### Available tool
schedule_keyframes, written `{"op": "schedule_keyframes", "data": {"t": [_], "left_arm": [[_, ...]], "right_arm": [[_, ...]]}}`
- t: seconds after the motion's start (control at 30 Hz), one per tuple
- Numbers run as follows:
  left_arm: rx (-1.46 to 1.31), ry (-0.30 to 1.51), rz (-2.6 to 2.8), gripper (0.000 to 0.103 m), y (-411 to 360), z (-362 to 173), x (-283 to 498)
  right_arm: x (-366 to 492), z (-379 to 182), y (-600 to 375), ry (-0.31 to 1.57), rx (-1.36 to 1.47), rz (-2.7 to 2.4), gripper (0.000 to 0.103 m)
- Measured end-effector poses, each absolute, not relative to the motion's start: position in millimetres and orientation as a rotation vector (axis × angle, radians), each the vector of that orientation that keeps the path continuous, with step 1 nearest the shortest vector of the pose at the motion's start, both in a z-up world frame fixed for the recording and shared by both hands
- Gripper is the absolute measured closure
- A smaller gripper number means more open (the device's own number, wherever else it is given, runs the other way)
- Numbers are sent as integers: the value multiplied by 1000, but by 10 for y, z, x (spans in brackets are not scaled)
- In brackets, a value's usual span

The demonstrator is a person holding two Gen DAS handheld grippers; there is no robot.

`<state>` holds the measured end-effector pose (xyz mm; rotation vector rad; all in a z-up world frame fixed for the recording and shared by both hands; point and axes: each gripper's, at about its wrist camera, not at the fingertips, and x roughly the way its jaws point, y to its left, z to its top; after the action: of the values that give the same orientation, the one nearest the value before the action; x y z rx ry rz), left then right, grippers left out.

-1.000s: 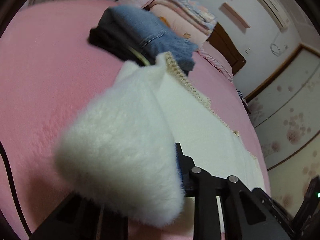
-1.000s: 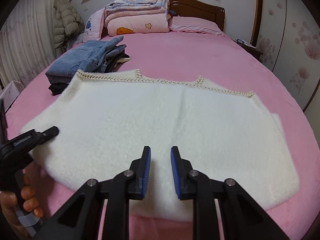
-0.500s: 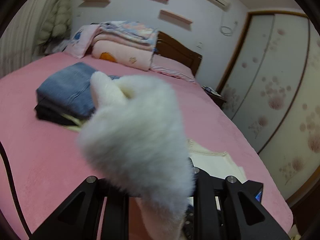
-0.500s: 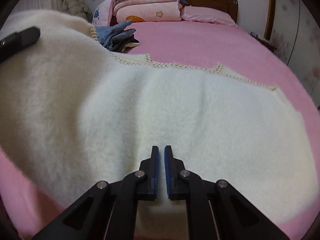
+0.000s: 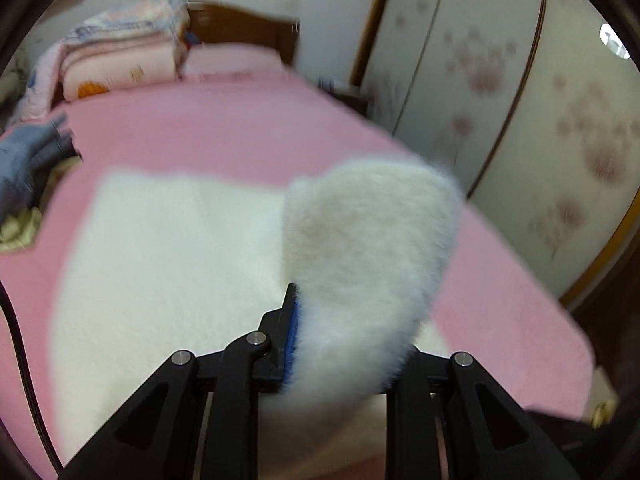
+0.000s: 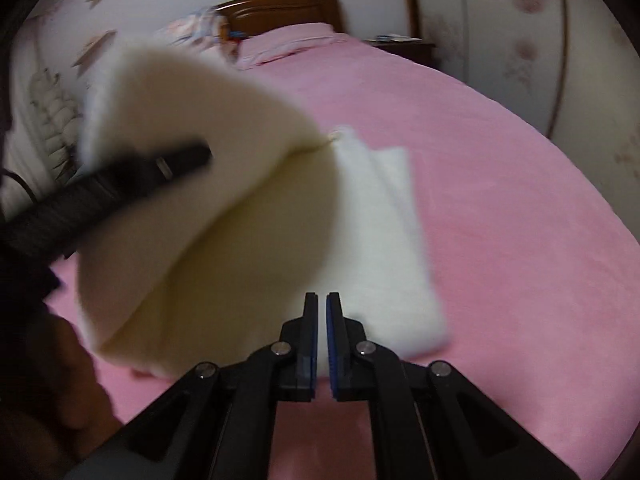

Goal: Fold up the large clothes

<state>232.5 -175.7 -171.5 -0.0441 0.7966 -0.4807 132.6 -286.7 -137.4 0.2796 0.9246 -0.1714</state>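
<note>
Fleece garment (image 5: pixel 168 248) in left tongs (image 5: pixel 340 336)

Left wrist view sat low over pink bed (image 5: pixel 224 128), facing headboard (image 5: pixel 244 24) and wardrobe doors (image 5: pixel 520 100), white garment (image 5: pixel 168 248) close before lens. Right wrist view looked same way (from further left, slightly higher) across bed (image 6: pixel 500 200). Both shared garment (image 6: pixel 384 232), headboard (image 6: pixel 280 12), wardrobe doors (image 6: pixel 500 20).

Right gripper (image 6: pixel 322 308), jaws nearly closed, hovers over a white fleece garment (image 6: pixel 384 240) on a pink bed (image 6: pixel 500 168); left gripper (image 6: pixel 160 166), blurred, apparently lifts one side.
</note>
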Motion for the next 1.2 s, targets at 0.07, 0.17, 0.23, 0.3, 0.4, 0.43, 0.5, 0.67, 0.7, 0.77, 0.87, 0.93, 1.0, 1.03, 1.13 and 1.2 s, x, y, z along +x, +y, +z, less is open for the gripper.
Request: {"op": "schedule_keyframes", "data": {"t": [0.07, 0.17, 0.23, 0.3, 0.4, 0.43, 0.5, 0.67, 0.7, 0.77, 0.87, 0.93, 1.0, 1.03, 1.13, 1.2], "left_arm": [[23, 779, -451, 84, -1906, -1854, 2234], [42, 777, -430, 84, -1973, -1827, 2189], [-12, 783, -433, 84, -1910, -1701, 2223], [-45, 763, -434, 84, -1903, -1537, 2206], [-81, 741, -447, 84, -1970, -1381, 2223], [-83, 746, -456, 84, -2009, -1375, 2230], [-43, 751, -465, 84, -2138, -1426, 2178], [74, 781, -463, 83, -2367, -1726, 2037], [97, 778, -466, 83, -2369, -1761, 2015], [105, 780, -478, 81, -2351, -1749, 1988], [102, 826, -532, 68, -2312, -1657, 2037], [68, 855, -583, 53, -2223, -1569, 2075], [8, 871, -643, 41, -2087, -1425, 2046], [-7, 869, -654, 38, -2022, -1351, 2025], [-42, 834, -652, 34, -1741, -1070, 1883], [-59, 811, -605, 30, -1540, -950, 1833]], "right_arm": [[1227, -1423, -3022, 940, 304, -189, 99], [1137, -1463, -3154, 946, 324, -199, 99], [1101, -1460, -3191, 940, 328, -199, 99], [1104, -1442, -3227, 928, 336, -195, 99], [1078, -1395, -3310, 896, 355, -191, 99], [1052, -1386, -3358, 884, 355, -195, 99], [1040, -1354, -3409, 873, 350, -198, 99], [1070, -1385, -3498, 902, 335, -225, 99], [1075, -1410, -3518, 914, 340, -225, 99], [1077, -1424, -3535, 930, 346, -225, 99], [1090, -1396, -3528, 937, 336, -229, 99], [1096, -1333, -3529, 928, 339, -227, 99], [1100, -1243, -3529, 911, 349, -218, 99], [1092, -1212, -3536, 905, 354, -211, 99], [1118, -1069, -3531, 893, 365, -186, 97], [1136, -970, -3503, 884, 372, -161, 91]]}}
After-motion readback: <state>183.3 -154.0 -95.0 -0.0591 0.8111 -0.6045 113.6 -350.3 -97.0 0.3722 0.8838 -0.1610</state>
